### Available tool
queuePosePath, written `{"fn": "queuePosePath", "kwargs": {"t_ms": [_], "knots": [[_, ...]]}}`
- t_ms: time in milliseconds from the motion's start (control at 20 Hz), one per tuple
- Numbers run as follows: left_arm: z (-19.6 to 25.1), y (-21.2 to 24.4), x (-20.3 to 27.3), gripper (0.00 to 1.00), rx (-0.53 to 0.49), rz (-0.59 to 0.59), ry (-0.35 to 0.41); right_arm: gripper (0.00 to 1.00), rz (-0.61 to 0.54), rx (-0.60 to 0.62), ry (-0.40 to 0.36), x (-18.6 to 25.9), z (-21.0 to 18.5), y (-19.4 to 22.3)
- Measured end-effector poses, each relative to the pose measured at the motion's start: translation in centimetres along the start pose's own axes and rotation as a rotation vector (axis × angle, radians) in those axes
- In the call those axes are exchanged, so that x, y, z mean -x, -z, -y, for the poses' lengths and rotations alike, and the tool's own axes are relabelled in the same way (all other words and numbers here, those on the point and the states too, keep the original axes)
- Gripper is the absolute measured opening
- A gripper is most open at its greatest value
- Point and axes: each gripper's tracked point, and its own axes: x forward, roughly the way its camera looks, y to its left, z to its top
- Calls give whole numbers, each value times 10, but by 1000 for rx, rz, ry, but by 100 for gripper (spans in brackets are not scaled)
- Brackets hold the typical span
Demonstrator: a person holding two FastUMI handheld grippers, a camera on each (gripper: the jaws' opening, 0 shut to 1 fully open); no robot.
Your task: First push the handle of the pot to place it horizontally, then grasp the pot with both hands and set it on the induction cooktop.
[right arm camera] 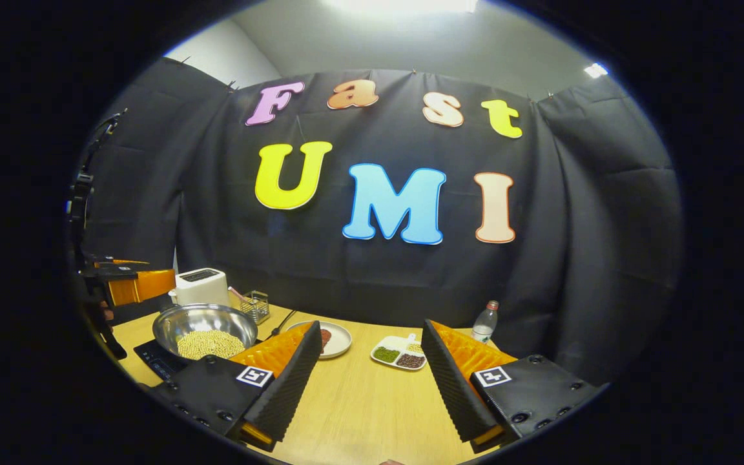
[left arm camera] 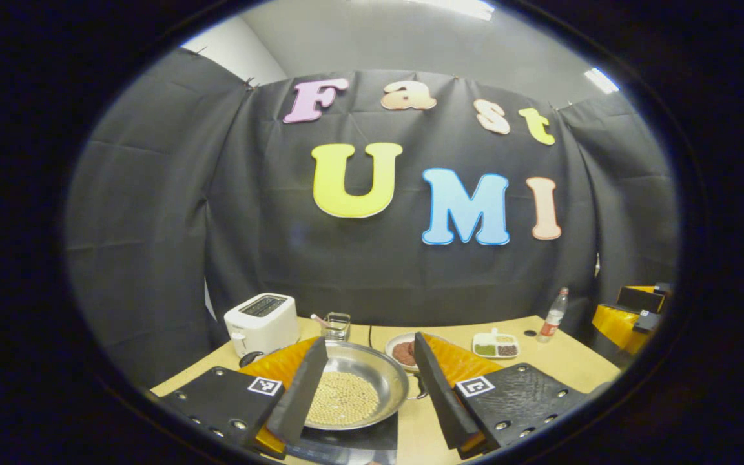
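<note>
A: On the cooktop (right arm camera: 152, 359), near left of the table (right arm camera: 359, 400), sits the pot (left arm camera: 352, 381), full of beans (left arm camera: 343, 397).

B: Handling?

A: Likely heavy, rigid, slick steel; grip opposite rim edges, keep level.

B: Grippers?

A: Left gripper (left arm camera: 372, 394) and right gripper (right arm camera: 372, 381) both spread, holding nothing. Right gripper view adds the pot's full outline and the bare table.

Left hand-held gripper (left arm camera: 367, 387) spread wide above pot (left arm camera: 382, 369) of beans, resting on induction cooktop (left arm camera: 352, 443); toaster (left arm camera: 262, 323), glass (left arm camera: 336, 325), bottle (left arm camera: 553, 315) behind on bench (left arm camera: 566, 361).
</note>
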Motion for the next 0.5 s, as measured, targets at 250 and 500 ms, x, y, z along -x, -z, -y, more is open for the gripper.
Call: {"fn": "queuePosePath", "kwargs": {"t_ms": [250, 500], "knots": [[37, -24, 57, 82, -43, 67, 8, 96, 34, -28, 5, 49, 39, -6], [53, -36, 101, 82, -65, 113, 17, 98, 104, -57, 50, 91, 65, -26]]}}
